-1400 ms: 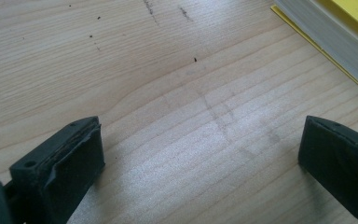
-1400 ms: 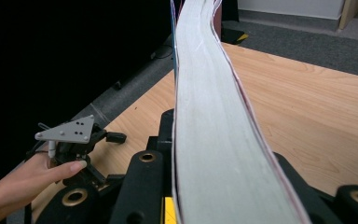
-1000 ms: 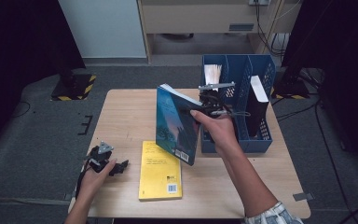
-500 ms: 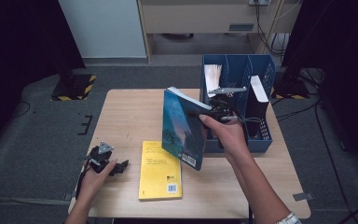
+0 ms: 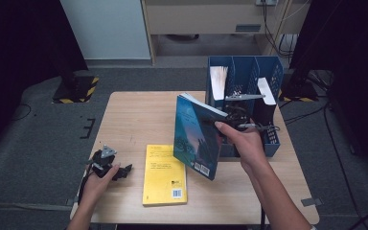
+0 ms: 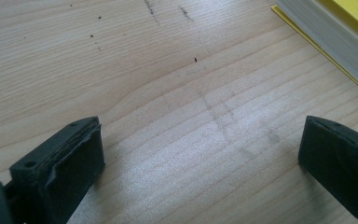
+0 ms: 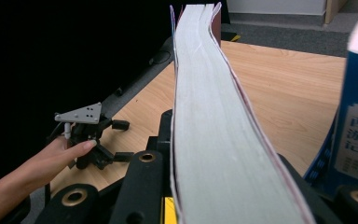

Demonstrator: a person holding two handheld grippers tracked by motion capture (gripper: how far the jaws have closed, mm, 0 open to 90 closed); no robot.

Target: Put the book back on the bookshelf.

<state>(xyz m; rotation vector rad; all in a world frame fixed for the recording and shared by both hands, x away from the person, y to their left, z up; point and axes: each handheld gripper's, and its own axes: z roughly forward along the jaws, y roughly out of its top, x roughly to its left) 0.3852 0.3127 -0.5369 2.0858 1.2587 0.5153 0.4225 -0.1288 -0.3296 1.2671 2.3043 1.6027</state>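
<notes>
A pale wooden table point(image 5: 139, 115) stands on grey carpet in a dim room, with black-and-yellow hazard tape on the floor point(image 5: 79, 88) behind it at the left, cables trailing at the right and a light-coloured cabinet point(image 5: 206, 17) at the back. At the table's far right sits a blue file rack point(image 5: 270, 143) with upright compartments; a white-edged book point(image 5: 265, 92) stands in one of them and loose white pages point(image 5: 218, 81) in another. A yellow book point(image 5: 165, 175) lies flat near the front edge, just left of centre. The right gripper point(image 5: 230, 117) is clamped on a blue book point(image 5: 196, 136), held upright and slightly tilted above the table, just in front of the rack and apart from the yellow one; in the right gripper view the book's grey page edge point(image 7: 205, 121) runs straight up between the black jaws, which press on its covers from both sides. The left gripper point(image 5: 108, 165) rests low at the front left corner in the person's hand, pointing at the bare wood, its jaws spread wide with nothing between them and the corner of the yellow book point(image 6: 335, 32) lying just beyond.
</notes>
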